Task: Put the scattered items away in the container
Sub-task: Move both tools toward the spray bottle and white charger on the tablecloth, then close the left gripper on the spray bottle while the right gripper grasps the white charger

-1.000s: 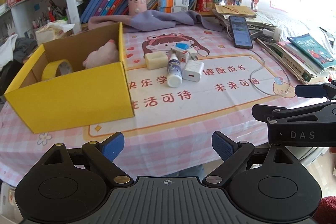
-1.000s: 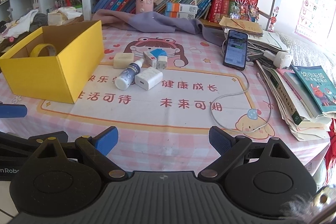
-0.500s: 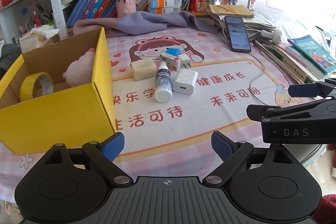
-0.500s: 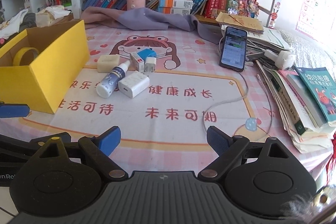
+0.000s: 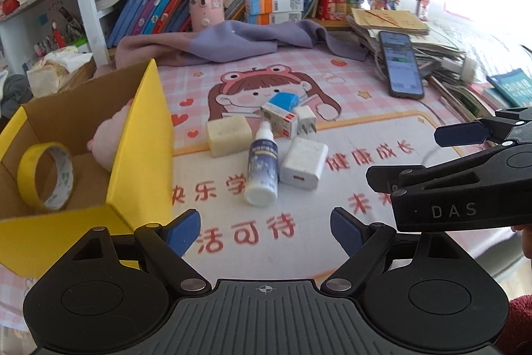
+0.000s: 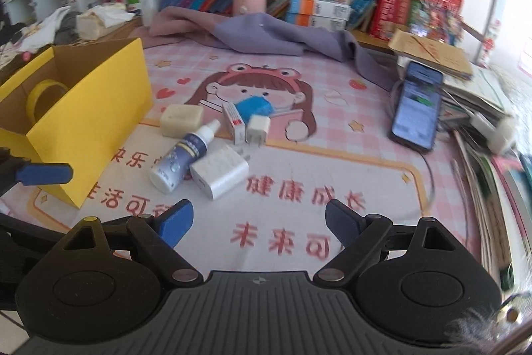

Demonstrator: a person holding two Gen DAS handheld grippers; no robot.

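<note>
Both claws nearer, jaws narrowing yet empty, spray bottle (image 5: 261,170) just ahead of left claw (image 5: 265,233)

Box (image 5: 139,155): yellow outside, brown cardboard inside. Tape roll (image 5: 43,175): yellow. Soft toy (image 5: 106,138): pale pink. Tablecloth (image 5: 365,108): pink-white check, cartoon girl print, red characters. Soap bar (image 5: 228,135): cream. Spray bottle (image 5: 262,168): white, dark blue label. Charger (image 5: 304,163): white. Cloth (image 5: 232,42): lilac. Phone (image 5: 400,69): black. Gripper pads (image 5: 184,230): blue.
</note>
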